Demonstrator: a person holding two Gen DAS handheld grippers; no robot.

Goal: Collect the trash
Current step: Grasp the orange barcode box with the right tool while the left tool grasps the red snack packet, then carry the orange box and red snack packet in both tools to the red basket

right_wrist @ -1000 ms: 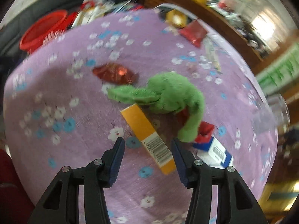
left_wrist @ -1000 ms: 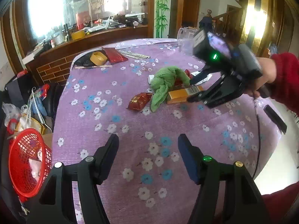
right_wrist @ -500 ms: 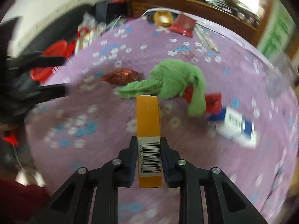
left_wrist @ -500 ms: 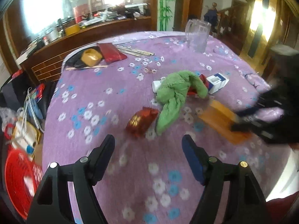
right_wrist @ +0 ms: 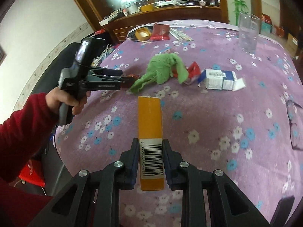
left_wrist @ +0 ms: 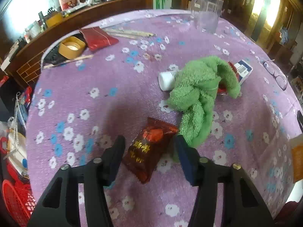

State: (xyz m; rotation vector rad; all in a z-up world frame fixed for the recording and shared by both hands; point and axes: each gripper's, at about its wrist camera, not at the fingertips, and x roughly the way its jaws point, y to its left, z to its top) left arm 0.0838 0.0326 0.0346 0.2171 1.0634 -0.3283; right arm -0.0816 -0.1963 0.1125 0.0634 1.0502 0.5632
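Note:
My left gripper [left_wrist: 149, 143] is open, its jaws on either side of a dark red snack wrapper [left_wrist: 149, 147] lying on the purple flowered tablecloth [left_wrist: 98, 87]. My right gripper [right_wrist: 150, 147] is shut on a long orange carton [right_wrist: 150, 121] with a barcode and holds it above the table. A green towel [left_wrist: 202, 90] lies just beyond the wrapper, over a white paper cup [left_wrist: 167, 78] and a red wrapper [right_wrist: 194, 70]. A blue and white box [right_wrist: 220, 79] lies beside it. The left gripper also shows in the right wrist view [right_wrist: 121, 76].
A red basket [left_wrist: 15, 202] stands on the floor at the left. A clear glass jug [left_wrist: 206, 12], a yellow tub [left_wrist: 71, 46], a red packet [left_wrist: 97, 37] and chopsticks sit at the far side. Glasses [left_wrist: 276, 73] lie at the right edge.
My right gripper closed on the orange carton and lifted it back off the table. My left gripper moved forward and down until its jaws straddle the dark red wrapper.

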